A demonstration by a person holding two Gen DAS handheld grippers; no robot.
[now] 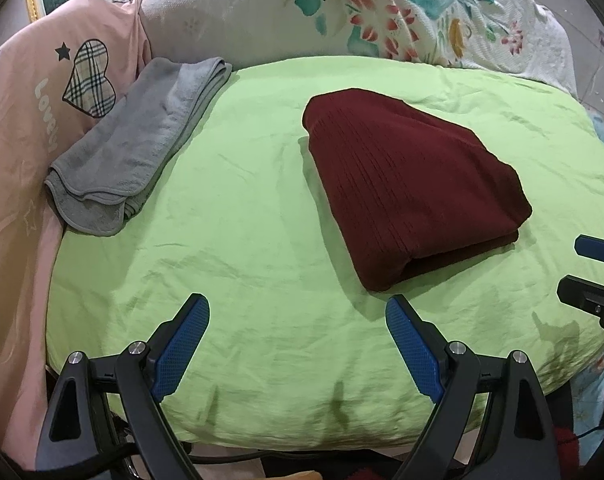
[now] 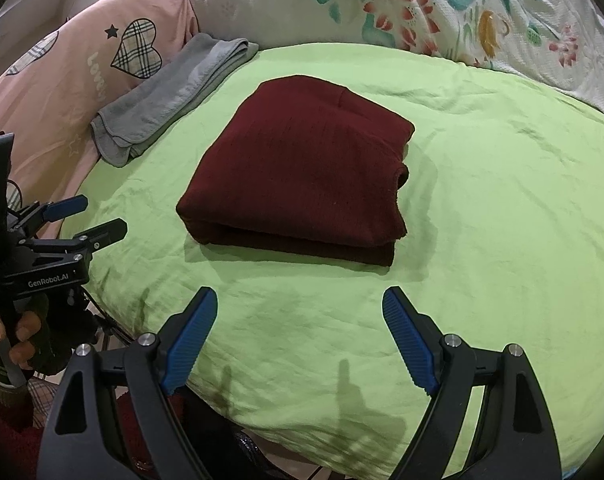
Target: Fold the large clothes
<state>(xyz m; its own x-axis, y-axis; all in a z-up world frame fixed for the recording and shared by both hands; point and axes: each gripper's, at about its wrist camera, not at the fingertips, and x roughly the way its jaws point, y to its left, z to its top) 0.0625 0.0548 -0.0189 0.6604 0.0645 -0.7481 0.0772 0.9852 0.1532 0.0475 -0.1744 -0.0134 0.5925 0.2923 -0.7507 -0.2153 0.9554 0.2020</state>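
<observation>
Bed with light green sheet, wrinkled; folded maroon garment lies mid-sheet, folded grey towel at its left edge

From the left wrist camera we look forward and steeply down between its own fingers at the green sheet, with the folded maroon garment right of centre. The right wrist camera faces likewise but sits further right, seemingly a little nearer. Both share the garment, the grey towel and the floral pillow.
</observation>
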